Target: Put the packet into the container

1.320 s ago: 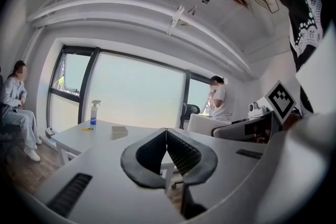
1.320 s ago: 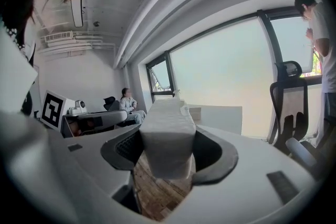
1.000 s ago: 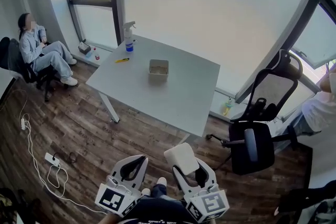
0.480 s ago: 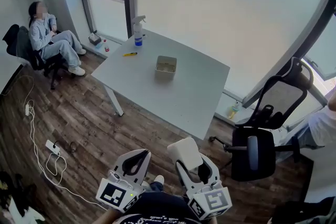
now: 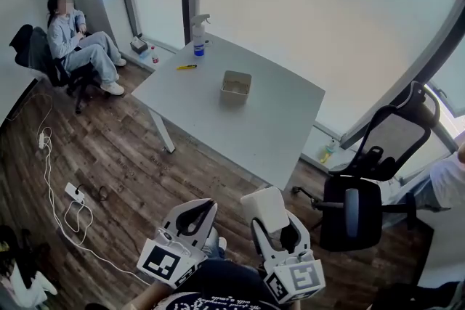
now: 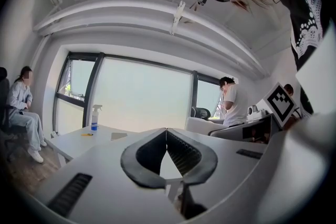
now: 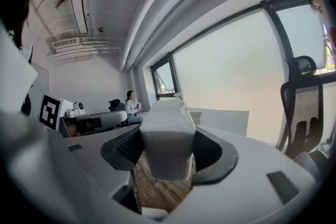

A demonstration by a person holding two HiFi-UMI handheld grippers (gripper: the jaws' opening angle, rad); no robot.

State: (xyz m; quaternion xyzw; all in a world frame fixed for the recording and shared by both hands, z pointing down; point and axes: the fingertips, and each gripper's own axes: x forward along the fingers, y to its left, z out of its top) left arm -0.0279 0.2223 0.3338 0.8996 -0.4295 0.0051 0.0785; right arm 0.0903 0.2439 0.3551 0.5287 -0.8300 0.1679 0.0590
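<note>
Right tool is clamped on the white packet, which juts out from between its jaws, well apart from the open container on the counter. Left tool has its jaws closed together on nothing. Best approach, I judge: reach the counter first, centre the packet over the container's mouth, then release low.

Both grippers sit low and close to the person's body, side by side, marker cubes nearest the body and jaws pointing forward. The left gripper has its jaws meeting at the tips with nothing between them. The right gripper is clamped on a white packet, which sticks out past its jaws.
</note>
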